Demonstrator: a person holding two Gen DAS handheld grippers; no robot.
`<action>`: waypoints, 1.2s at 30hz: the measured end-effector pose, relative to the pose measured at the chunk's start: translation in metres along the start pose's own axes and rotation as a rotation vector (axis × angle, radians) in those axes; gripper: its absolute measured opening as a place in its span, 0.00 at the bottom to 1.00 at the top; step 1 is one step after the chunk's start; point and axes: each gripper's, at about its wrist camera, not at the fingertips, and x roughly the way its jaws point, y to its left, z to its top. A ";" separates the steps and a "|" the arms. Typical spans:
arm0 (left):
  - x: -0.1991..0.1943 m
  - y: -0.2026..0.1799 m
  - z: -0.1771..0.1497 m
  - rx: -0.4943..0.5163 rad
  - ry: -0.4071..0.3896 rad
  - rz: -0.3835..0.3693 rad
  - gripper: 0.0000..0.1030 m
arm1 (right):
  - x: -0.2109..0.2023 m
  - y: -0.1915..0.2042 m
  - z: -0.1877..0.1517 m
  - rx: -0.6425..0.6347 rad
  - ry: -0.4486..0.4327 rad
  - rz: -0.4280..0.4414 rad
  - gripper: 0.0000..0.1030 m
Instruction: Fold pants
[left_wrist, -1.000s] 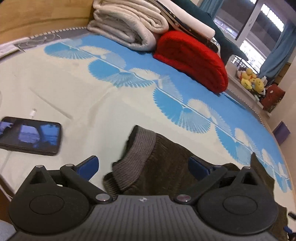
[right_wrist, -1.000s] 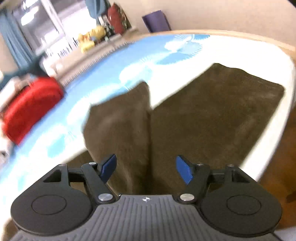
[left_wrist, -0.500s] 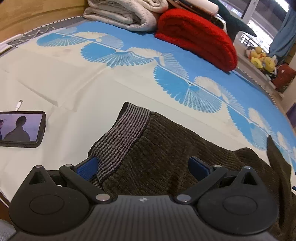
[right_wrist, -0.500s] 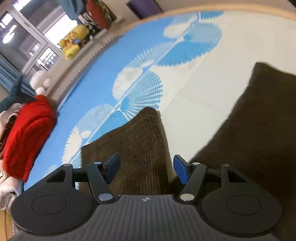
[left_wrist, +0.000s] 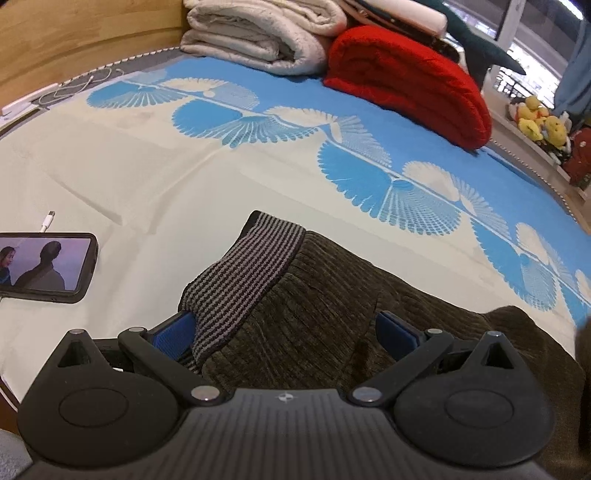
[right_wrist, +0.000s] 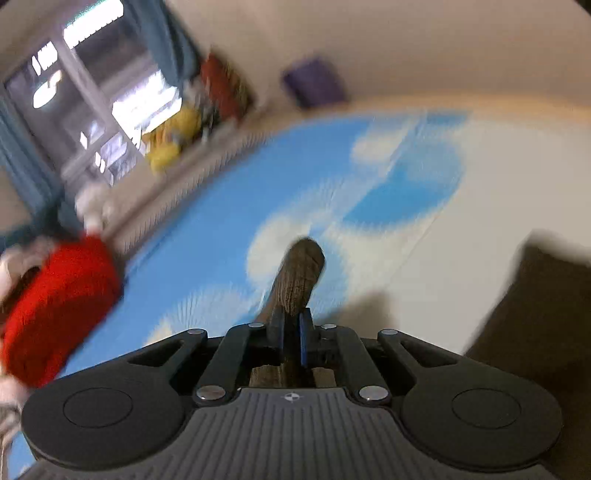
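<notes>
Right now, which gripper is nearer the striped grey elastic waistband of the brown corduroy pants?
Left. The left gripper straddles the waistband, jaws open. The right gripper is shut on brown pant fabric; no waistband shows there.

One pair of brown pants (left_wrist: 332, 314), one phone (left_wrist: 44, 267) at left, one red blanket (left_wrist: 406, 77) far off, one folded white blanket (left_wrist: 258, 33), two grippers.

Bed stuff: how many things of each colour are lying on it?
Brown: 1, the pants
Red: 1, the folded red blanket
White: 1, the folded white blanket
Black: 1, the phone
Total: 4
More is piled behind the blankets, too hidden to count.
</notes>
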 end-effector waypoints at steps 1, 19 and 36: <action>-0.003 0.001 -0.001 0.004 -0.007 -0.009 1.00 | -0.023 -0.017 0.007 0.001 -0.039 -0.020 0.06; -0.037 -0.014 -0.015 0.126 -0.134 -0.040 1.00 | -0.135 -0.208 -0.018 0.151 -0.115 -0.330 0.00; -0.053 -0.088 -0.059 0.406 0.016 -0.314 1.00 | -0.071 -0.242 -0.043 0.387 0.149 -0.120 0.45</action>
